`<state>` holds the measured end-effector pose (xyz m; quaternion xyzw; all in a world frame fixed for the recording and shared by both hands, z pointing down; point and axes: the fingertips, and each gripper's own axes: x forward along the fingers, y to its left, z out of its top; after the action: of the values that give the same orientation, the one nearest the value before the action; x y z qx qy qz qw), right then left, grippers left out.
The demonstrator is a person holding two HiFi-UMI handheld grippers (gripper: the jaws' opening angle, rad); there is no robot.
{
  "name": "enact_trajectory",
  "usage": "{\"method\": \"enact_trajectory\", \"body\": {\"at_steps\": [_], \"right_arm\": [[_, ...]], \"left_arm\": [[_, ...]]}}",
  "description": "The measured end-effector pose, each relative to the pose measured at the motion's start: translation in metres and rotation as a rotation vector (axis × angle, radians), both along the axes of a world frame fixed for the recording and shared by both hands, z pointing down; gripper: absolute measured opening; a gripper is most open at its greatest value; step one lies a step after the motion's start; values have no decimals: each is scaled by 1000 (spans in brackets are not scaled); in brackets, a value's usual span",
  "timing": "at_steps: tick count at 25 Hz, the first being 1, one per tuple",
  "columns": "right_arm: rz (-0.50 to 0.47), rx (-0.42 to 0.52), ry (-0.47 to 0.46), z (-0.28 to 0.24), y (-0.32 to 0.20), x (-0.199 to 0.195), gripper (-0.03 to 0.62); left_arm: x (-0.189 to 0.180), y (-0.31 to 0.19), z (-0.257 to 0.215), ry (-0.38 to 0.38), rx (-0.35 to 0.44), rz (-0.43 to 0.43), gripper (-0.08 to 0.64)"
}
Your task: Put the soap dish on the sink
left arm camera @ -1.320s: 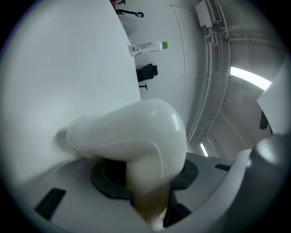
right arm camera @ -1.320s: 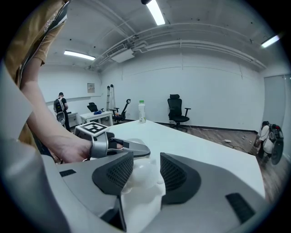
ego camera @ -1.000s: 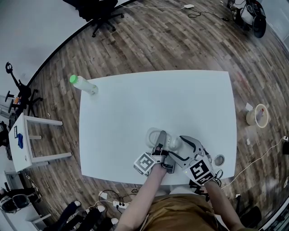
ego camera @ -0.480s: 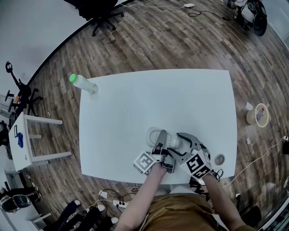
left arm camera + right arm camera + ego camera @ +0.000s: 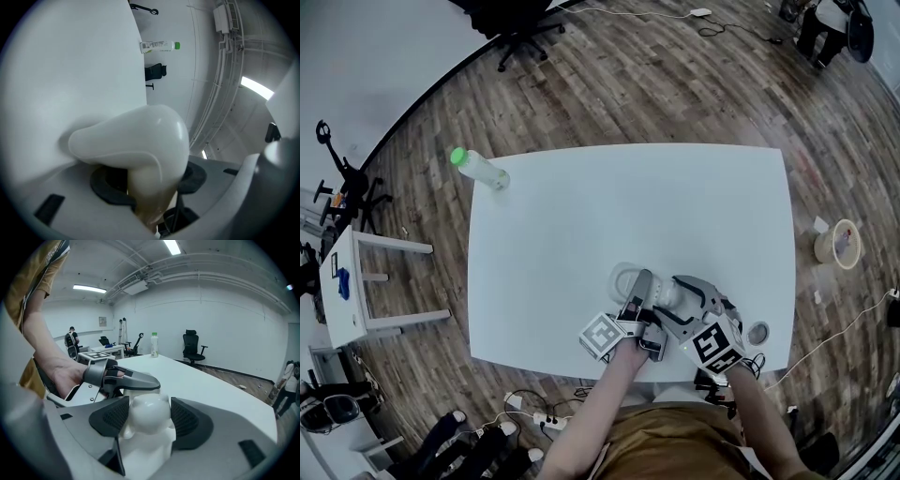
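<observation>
Near the table's front edge, both grippers meet over small white pieces. The soap dish (image 5: 140, 136), smooth and rounded, lies between the jaws of my left gripper (image 5: 150, 180), which have just been opening; its oval rim (image 5: 623, 278) shows beyond the left gripper (image 5: 639, 283). The right gripper (image 5: 147, 420) is shut on a knobby white sink piece (image 5: 147, 416), with a pad pressed to each side. From above, that piece (image 5: 664, 296) sits just right of the left fingers, with the right gripper (image 5: 680, 289) around it. In the right gripper view the left gripper (image 5: 133, 380) lies just behind it.
A clear bottle with a green cap (image 5: 478, 169) lies at the white table's (image 5: 628, 206) far left corner. A small round object (image 5: 757, 332) sits by the front right edge. On the wood floor are a black office chair (image 5: 511, 28), a small white side table (image 5: 356, 291) and a tape roll (image 5: 836, 241).
The right gripper has rolled a little and edged toward the left gripper. The left gripper and the white pieces stay where they were.
</observation>
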<state>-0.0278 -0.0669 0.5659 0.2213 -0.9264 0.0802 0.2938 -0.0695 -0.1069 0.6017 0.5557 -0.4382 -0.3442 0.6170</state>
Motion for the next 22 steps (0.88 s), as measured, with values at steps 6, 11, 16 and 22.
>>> {"method": "enact_trajectory", "body": {"at_steps": [6, 11, 16, 22], "right_arm": [[53, -2, -1, 0, -14, 15, 282], [83, -9, -15, -1, -19, 20, 282], [92, -1, -25, -5, -21, 20, 282], [127, -7, -40, -5, -26, 29, 282]], "left_arm": [[6, 6, -6, 37, -1, 24, 226], [8, 7, -12, 54, 4, 32, 227], [8, 8, -14, 44, 4, 39, 225], [10, 6, -4, 21, -9, 40, 225]]}}
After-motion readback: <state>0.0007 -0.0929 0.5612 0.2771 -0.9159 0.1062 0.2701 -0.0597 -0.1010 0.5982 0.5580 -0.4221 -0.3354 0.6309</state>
